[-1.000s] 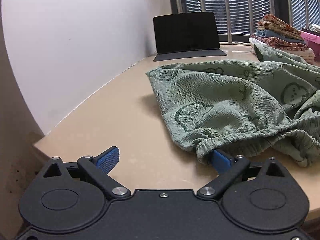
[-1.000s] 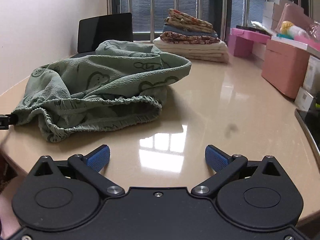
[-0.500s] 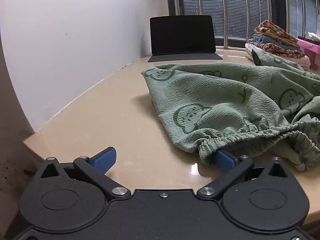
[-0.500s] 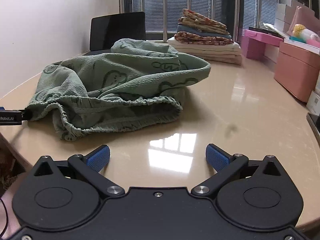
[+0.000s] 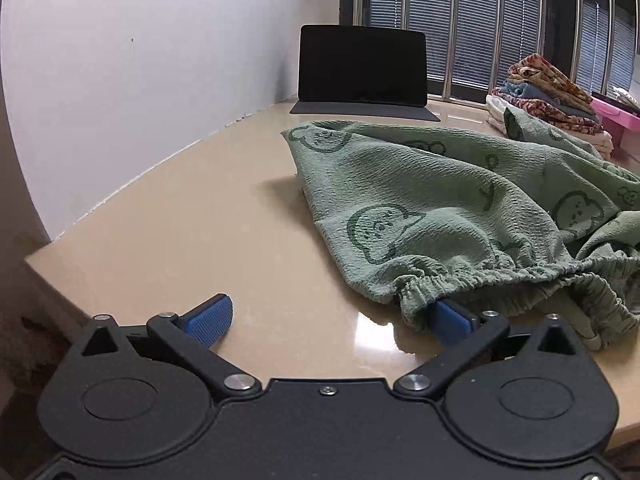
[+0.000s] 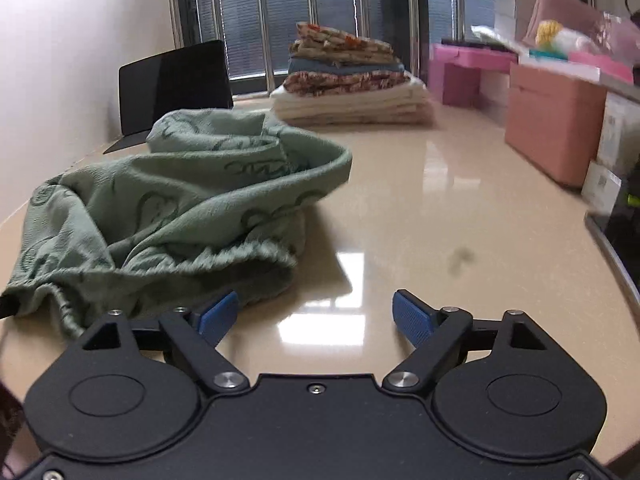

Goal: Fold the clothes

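Left gripper [image 5: 332,322]: jaws are held wide apart; nothing is clamped, though the right-hand finger [image 5: 454,320] is tucked under the elastic waistband [image 5: 480,276] of the green garment [image 5: 432,200].
Right gripper [image 6: 316,316]: jaws stand apart but have just been closing a little, with only bare table between them; the left-hand finger [image 6: 218,314] sits just beside the waistband's near edge.
Garment position: it is spread in a crumpled heap on the beige table [image 5: 200,240], near the front edge, with the waistband toward the grippers (a bear-like print is repeated across the cloth).
Step judged: both waistband corners are apparently being lined up for a pinch; no fold has been made yet.
Risk, left side: if the jaws were closed from here, only one layer might be caught, since a single finger is under the fabric.
Risk, right side: the pinch could miss entirely, because no cloth lies between the fingers.
Risk, table: the glossy surface could let the garment be dragged, not lifted.
Background: a folded stack [image 6: 352,84] and a dark tablet [image 5: 362,66] are well apart.
Writing: none can be read in either view.
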Available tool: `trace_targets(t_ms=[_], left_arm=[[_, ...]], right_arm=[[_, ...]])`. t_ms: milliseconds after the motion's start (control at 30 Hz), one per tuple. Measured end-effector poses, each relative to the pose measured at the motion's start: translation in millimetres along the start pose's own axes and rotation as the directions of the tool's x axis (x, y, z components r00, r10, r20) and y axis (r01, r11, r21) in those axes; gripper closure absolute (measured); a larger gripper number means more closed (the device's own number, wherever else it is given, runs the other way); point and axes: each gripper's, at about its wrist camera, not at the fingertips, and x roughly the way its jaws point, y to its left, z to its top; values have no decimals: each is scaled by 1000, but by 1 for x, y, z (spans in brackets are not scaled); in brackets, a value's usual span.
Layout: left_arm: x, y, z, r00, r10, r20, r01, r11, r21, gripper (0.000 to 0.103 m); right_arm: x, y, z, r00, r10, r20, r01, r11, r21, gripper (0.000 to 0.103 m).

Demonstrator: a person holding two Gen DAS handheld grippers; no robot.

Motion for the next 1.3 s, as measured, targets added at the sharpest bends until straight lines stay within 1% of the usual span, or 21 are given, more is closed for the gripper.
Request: trace_targets(t_ms=[100, 133, 200, 367, 433, 467, 500, 533, 567, 633, 667, 700, 733, 767, 833, 867, 933, 1033, 1133, 1233, 1300], left_arm=[[0, -1, 0, 1000, 2, -1, -2, 1000, -2, 0], [1, -1, 1, 1000, 3, -2, -3, 1000, -2, 0], [1, -1, 1, 1000, 6, -4, -6, 1000, 0, 0], [0, -7, 1, 1000, 26, 11, -26, 999, 27, 0], [-2, -10, 1, 999, 36, 17, -37, 998, 43, 1], [-2, -12, 1, 999, 38, 19, -39, 998, 49, 2], [-3, -14, 1, 999, 36, 20, -37, 998, 53, 5], [-4, -15, 1, 999, 31, 20, -32, 998, 56, 10], [-5, -16, 1, 1000, 23, 18, -24, 998, 56, 12], [-6, -19, 2, 1000, 12, 16, -13, 998, 58, 21], [-7, -21, 2, 1000, 8, 15, -8, 998, 60, 23], [-7, -23, 3, 1000, 1, 13, -2, 998, 61, 30], [-8, -25, 3, 1000, -10, 11, 9, 998, 63, 39], [-9, -27, 4, 1000, -22, 10, 21, 998, 67, 44], [-10, -31, 5, 999, -52, 7, 51, 996, 80, 83], [-11, -34, 5, 998, -66, 5, 65, 994, 89, 87], [-14, -41, 4, 998, -70, 8, 69, 991, 116, 91], [-20, -43, 3, 997, -74, 19, 70, 989, 132, 92], [-28, -39, 2, 997, -68, 33, 63, 986, 156, 92], [-30, -35, -2, 998, -69, 5, 67, 983, 171, 92], [-28, -35, -3, 997, -73, -20, 76, 982, 175, 91]], right_arm=[[9, 6, 6, 999, -34, 11, 34, 998, -44, 20], [12, 8, 7, 999, -42, 10, 42, 997, -58, 25], [19, 12, 10, 999, -47, 9, 47, 996, -73, 31], [31, 18, 16, 999, -50, 7, 50, 996, -72, 39], [34, 20, 16, 999, -41, 3, 41, 997, -61, 52], [35, 21, 15, 1000, -31, 7, 31, 998, -52, 54], [34, 22, 14, 1000, -28, 10, 28, 998, -49, 56], [34, 22, 14, 1000, -25, 12, 26, 999, -48, 59], [34, 23, 14, 1000, -22, 14, 22, 999, -47, 62], [34, 20, 15, 1000, -11, 14, 11, 999, -33, 75], [34, 17, 16, 1000, -10, 16, 11, 1000, -15, 79], [34, 13, 17, 1000, -8, 18, 8, 1000, 8, 85], [32, 10, 17, 1000, -1, 19, 1, 1000, 28, 87], [31, 6, 18, 1000, 5, 20, -6, 999, 47, 89], [27, 2, 19, 999, 14, 28, -15, 998, 55, 93], [23, 1, 19, 999, 21, 37, -23, 998, 56, 93], [15, 0, 20, 998, 28, 56, -31, 998, 53, 95], [-1, -1, 19, 996, 29, 82, -31, 999, 27, 96], [-17, -4, 18, 995, 55, 84, -56, 998, 19, 96], [-30, -6, 10, 995, 72, 63, -72, 997, 1, 96], [-33, -5, 2, 997, 63, 43, -62, 998, -21, 96]])
